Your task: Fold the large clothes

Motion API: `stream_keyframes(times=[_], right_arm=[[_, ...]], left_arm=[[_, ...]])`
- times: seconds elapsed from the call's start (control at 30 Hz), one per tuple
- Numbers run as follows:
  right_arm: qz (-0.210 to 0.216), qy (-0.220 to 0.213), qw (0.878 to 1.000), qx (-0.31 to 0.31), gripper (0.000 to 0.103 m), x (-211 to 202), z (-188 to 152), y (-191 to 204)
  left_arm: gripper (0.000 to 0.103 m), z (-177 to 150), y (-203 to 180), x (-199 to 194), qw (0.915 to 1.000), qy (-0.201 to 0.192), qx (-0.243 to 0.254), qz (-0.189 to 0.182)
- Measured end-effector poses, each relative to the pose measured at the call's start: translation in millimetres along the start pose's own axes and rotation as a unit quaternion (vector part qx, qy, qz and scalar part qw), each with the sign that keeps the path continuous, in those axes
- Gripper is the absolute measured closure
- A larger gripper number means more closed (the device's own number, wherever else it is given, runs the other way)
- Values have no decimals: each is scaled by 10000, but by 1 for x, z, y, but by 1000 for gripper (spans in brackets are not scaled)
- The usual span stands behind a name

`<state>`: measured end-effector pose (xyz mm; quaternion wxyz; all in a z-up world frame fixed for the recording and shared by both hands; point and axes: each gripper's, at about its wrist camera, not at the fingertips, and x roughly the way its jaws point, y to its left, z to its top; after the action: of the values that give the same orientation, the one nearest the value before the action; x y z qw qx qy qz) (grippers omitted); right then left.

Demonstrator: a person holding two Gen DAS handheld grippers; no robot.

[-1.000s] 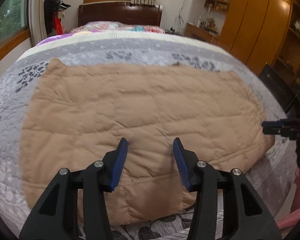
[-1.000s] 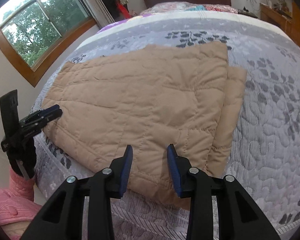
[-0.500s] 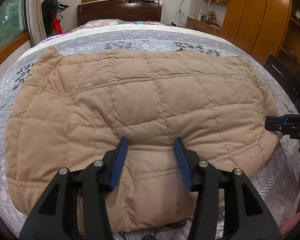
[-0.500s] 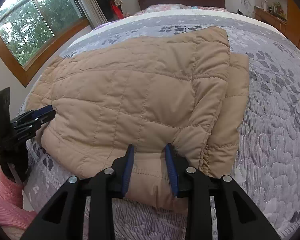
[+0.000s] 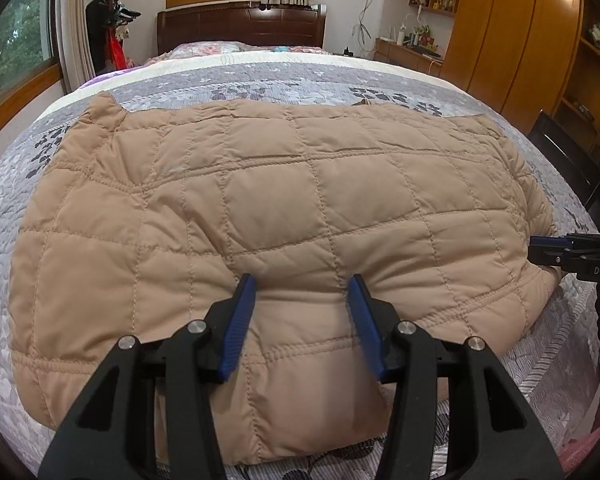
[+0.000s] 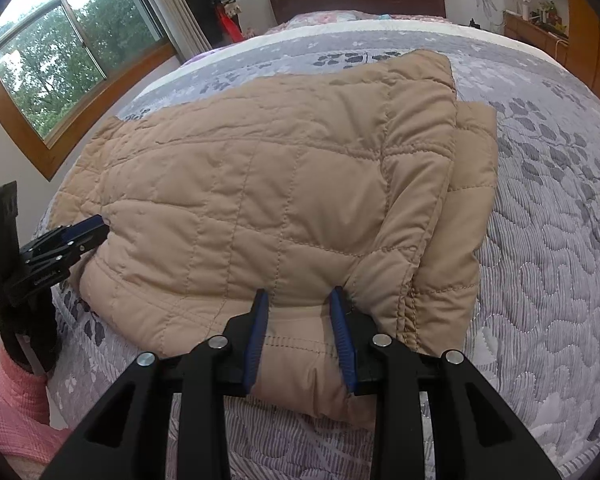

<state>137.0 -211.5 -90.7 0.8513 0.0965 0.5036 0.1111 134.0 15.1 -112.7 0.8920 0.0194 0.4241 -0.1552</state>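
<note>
Right wrist view alone shows window (image 6: 56, 84); both tongs (image 5: 302, 292) (image 6: 300, 300) pinch tan jacket (image 6: 260, 184).

Your left gripper (image 5: 302, 292) and right gripper (image 6: 300, 304) were black, angular frames with ribbed blue pads (image 5: 236, 324) and silver screw heads (image 5: 198, 326). You wore a pink textured sleeve (image 6: 14, 412).

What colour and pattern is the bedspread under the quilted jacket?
Grey-lilac bedspread with darker grey leaf and flower prints, clearest in the right wrist view.
</note>
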Motion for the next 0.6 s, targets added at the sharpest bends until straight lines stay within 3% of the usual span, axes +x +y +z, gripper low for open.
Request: stream_keyframes(times=[0.47,0.6], right_arm=[[256,-39,9996,54,70,-46,2,-10],[-10,-88,9999,85,70,-59,2,-16]], left_arm=[[55,6,-5,-8,9998,38,-66,158],[55,6,-6,-11,9997,43,-80,213]])
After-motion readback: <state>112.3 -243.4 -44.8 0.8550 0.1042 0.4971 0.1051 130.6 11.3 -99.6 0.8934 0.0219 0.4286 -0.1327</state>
